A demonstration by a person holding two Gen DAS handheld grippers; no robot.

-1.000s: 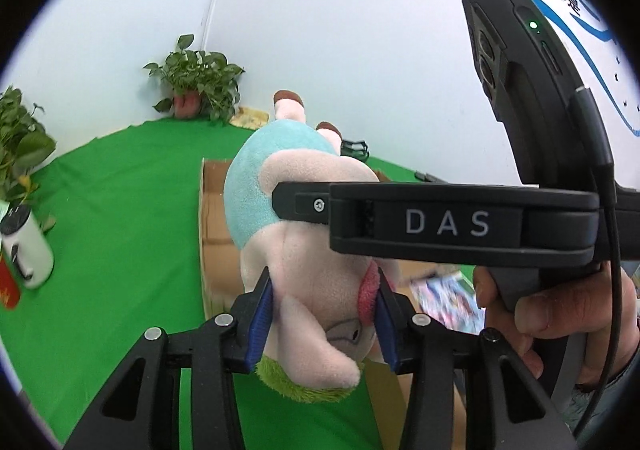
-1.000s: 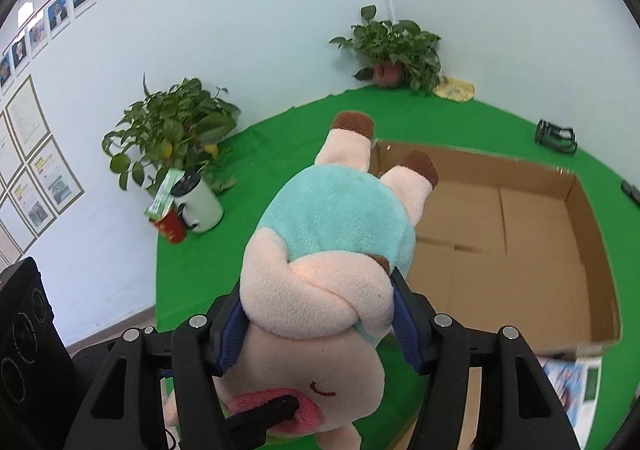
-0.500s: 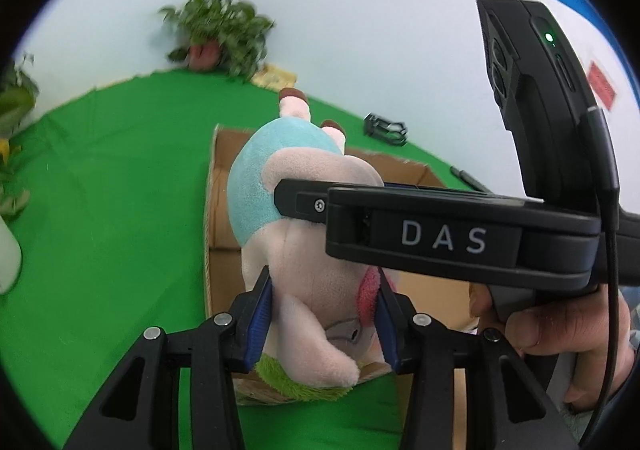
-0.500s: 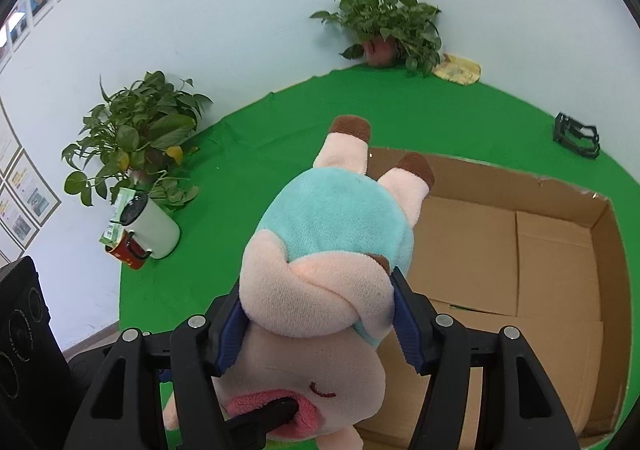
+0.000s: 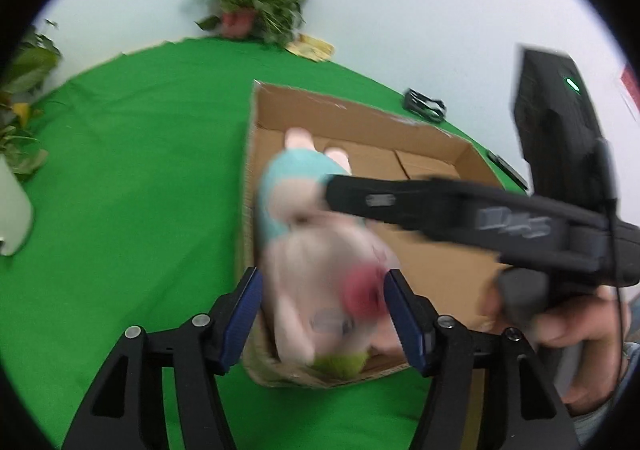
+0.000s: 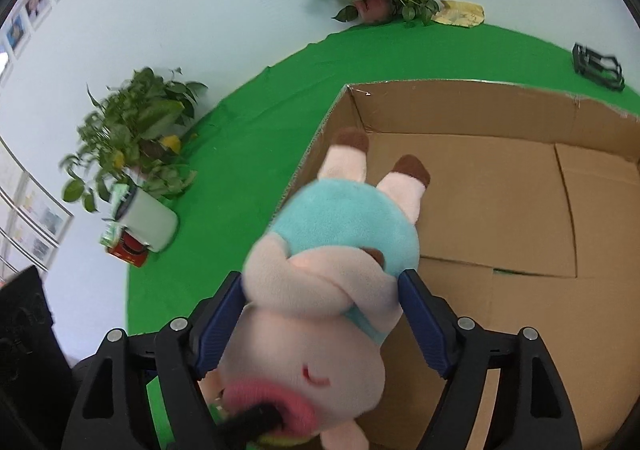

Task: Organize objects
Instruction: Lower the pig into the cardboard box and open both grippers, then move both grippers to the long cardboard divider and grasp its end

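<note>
I am opening both jaws around the plush pig [image 6: 332,274], its long axis pointing feet-first into the cardboard box [image 6: 500,209] just beneath.

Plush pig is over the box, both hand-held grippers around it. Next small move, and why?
Probably finish opening both and back away: the plush pig hangs over the cardboard box, legs inside. The jaws of the left hand-held gripper and right hand-held gripper are opening, pig still between them.
</note>
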